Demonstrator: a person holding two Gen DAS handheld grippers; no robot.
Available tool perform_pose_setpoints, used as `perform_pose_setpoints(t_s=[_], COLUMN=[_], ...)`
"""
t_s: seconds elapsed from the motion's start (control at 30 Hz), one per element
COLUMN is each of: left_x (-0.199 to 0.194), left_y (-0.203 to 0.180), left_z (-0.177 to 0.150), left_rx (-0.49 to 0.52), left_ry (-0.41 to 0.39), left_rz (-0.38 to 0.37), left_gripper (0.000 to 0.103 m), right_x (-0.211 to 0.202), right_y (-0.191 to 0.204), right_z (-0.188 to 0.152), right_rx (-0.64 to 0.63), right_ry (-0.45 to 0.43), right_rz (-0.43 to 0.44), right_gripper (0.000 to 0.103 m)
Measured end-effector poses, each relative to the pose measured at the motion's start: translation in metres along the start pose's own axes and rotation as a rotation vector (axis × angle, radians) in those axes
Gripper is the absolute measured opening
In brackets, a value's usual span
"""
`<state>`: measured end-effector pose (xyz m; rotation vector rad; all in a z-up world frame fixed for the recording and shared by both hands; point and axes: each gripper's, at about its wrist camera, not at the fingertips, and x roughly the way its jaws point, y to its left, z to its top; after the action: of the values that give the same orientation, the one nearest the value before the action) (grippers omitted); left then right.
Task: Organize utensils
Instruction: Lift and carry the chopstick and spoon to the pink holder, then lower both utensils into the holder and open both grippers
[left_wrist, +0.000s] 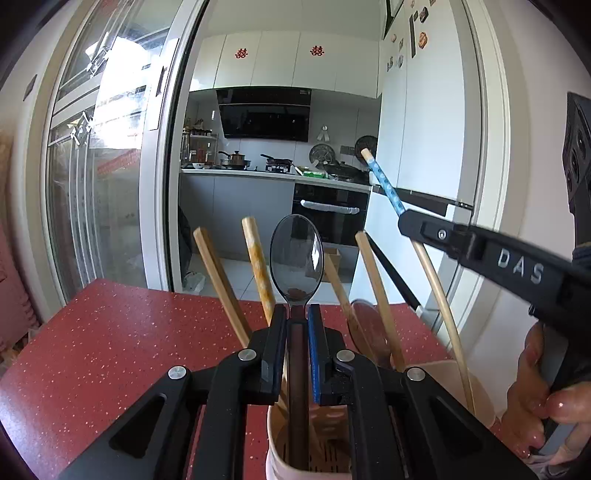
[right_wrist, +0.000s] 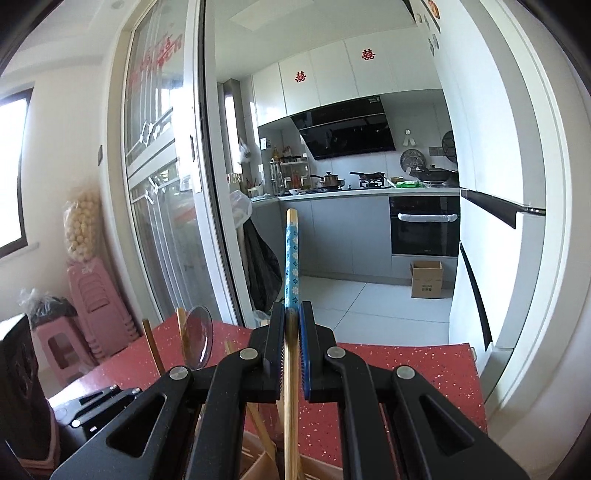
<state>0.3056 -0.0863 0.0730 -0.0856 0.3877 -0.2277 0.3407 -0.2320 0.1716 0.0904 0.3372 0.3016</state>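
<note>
My left gripper (left_wrist: 296, 314) is shut on the handle of a dark translucent spoon (left_wrist: 296, 258), bowl up, standing in a pale utensil holder (left_wrist: 325, 450) on the red speckled table (left_wrist: 110, 350). Several wooden chopsticks (left_wrist: 218, 284) and a wooden spoon (left_wrist: 365, 332) stand in the holder too. My right gripper (right_wrist: 291, 310) is shut on a chopstick with a blue flowered end (right_wrist: 292, 258), upright over the holder (right_wrist: 258, 465). From the left wrist view that gripper (left_wrist: 406, 218) holds the blue chopstick (left_wrist: 384, 181) at the right.
The table's far edge (right_wrist: 406, 350) meets a doorway to a kitchen with oven (right_wrist: 424, 225) and counter. A sliding glass door (left_wrist: 110, 166) is at left, a white fridge (right_wrist: 491, 184) at right. Pink stools (right_wrist: 92, 306) stand at the left.
</note>
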Motion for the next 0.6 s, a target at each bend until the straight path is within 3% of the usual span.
perform_pose_setpoints(t_s=[0.27, 0.47, 0.6], left_x=[-0.008, -0.016, -0.016], left_y=[0.003, 0.002, 0.004], left_z=[-0.004, -0.007, -0.005], left_rx=[0.018, 0.051, 0.041], left_ry=[0.007, 0.012, 0.026], left_rz=[0.021, 0.021, 0.023], left_gripper=[0.041, 0.041, 0.041], right_x=[-0.002, -0.01, -0.018], right_y=[-0.01, -0.023, -0.016], right_z=[-0.025, -0.026, -0.023], right_rx=[0.022, 0.068, 0.035], right_ry=[0.041, 0.054, 0.042], right_rz=[0.003, 0.021, 0.022], right_gripper=[0.008, 0.008, 0.008])
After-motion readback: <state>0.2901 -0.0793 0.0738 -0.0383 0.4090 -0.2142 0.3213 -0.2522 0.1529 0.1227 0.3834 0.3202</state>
